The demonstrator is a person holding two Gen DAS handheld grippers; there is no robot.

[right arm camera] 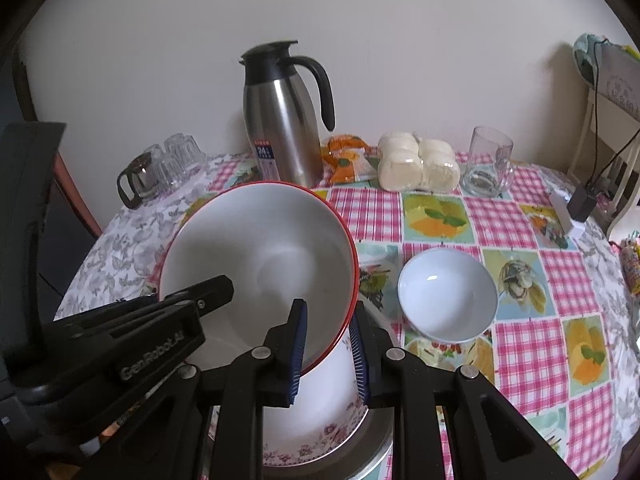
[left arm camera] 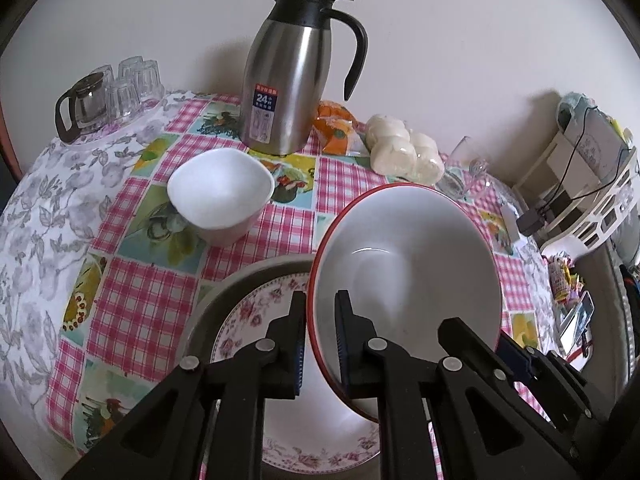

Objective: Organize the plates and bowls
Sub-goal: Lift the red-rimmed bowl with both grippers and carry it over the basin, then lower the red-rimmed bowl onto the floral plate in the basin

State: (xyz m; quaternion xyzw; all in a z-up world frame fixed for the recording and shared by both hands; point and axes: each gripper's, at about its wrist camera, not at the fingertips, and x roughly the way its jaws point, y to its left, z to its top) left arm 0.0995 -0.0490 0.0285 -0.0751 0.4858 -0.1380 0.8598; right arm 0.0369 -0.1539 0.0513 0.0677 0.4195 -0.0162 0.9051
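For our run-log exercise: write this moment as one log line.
left gripper: fingers astride red-rimmed bowl rim | right gripper: same | bowl: tilted above floral plate | small white bowl: on table

Your left gripper [left arm camera: 320, 332] has its black jaws with blue ribbed pads closed on the near rim of the red-rimmed white ceramic bowl [left arm camera: 404, 264], one pad inside, one outside. Your right gripper [right arm camera: 328, 344] straddles the opposite rim likewise; whether its pads press the rim fully is unclear. Both grippers point forward, tilted slightly downward.
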